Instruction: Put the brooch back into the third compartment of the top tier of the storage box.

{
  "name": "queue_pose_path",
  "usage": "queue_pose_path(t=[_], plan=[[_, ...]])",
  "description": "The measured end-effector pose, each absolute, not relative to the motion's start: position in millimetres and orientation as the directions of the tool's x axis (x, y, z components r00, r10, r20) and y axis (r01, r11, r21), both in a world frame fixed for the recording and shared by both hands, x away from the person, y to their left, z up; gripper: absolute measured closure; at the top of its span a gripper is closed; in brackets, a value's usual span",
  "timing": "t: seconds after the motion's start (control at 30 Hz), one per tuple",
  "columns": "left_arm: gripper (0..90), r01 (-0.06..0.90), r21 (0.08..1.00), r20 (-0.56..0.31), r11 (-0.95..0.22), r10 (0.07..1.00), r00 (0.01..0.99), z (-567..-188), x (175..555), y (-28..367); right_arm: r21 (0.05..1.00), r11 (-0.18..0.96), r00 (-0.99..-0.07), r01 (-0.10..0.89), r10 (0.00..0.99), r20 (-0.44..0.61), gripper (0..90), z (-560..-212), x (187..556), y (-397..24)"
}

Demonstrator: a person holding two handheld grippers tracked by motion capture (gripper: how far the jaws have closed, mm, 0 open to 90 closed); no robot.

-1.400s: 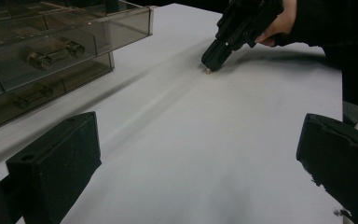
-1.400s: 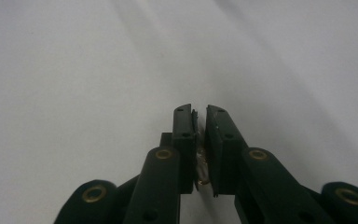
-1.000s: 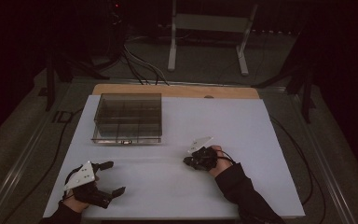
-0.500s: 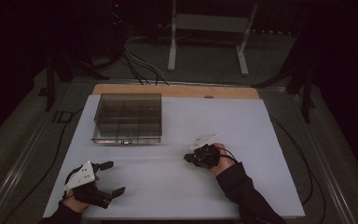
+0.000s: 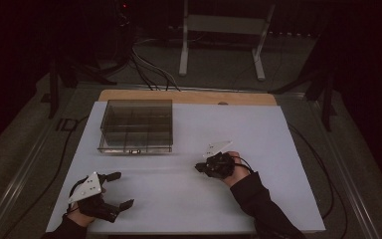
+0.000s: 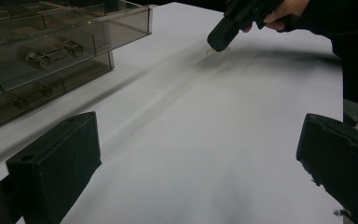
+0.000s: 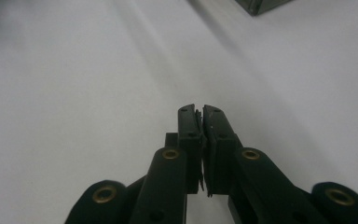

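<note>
Small part (image 6: 216, 50): lies on the white table (image 5: 258, 134), just under the right gripper's tip.
Right gripper (image 5: 200, 168): jaws pressed together.
Left gripper (image 5: 118, 189): jaws spread wide, empty.
Compartment box (image 5: 136, 125): well apart, far left.

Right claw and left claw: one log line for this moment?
right claw: shut, tips low over white sheet, something small beneath, unclear | left claw: open, nothing between jaws, near front edge | compartment box: far left, untouched
</note>
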State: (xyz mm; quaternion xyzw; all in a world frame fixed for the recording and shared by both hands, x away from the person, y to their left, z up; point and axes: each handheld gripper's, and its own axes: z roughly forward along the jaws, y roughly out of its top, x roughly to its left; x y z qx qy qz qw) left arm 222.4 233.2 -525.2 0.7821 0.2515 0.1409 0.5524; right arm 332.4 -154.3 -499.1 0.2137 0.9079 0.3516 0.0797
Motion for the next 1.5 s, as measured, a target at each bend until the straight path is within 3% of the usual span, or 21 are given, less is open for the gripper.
queue_pose_path(t=[1.5], plan=[[0.6, 0.24, 0.935, -0.059, -0.26, 0.552, 0.832, -525.1, 222.3, 234.1, 0.704, 0.647, -0.91, 0.292, 0.416, -0.005, 87.1, -454.8, 344.1, -134.2]])
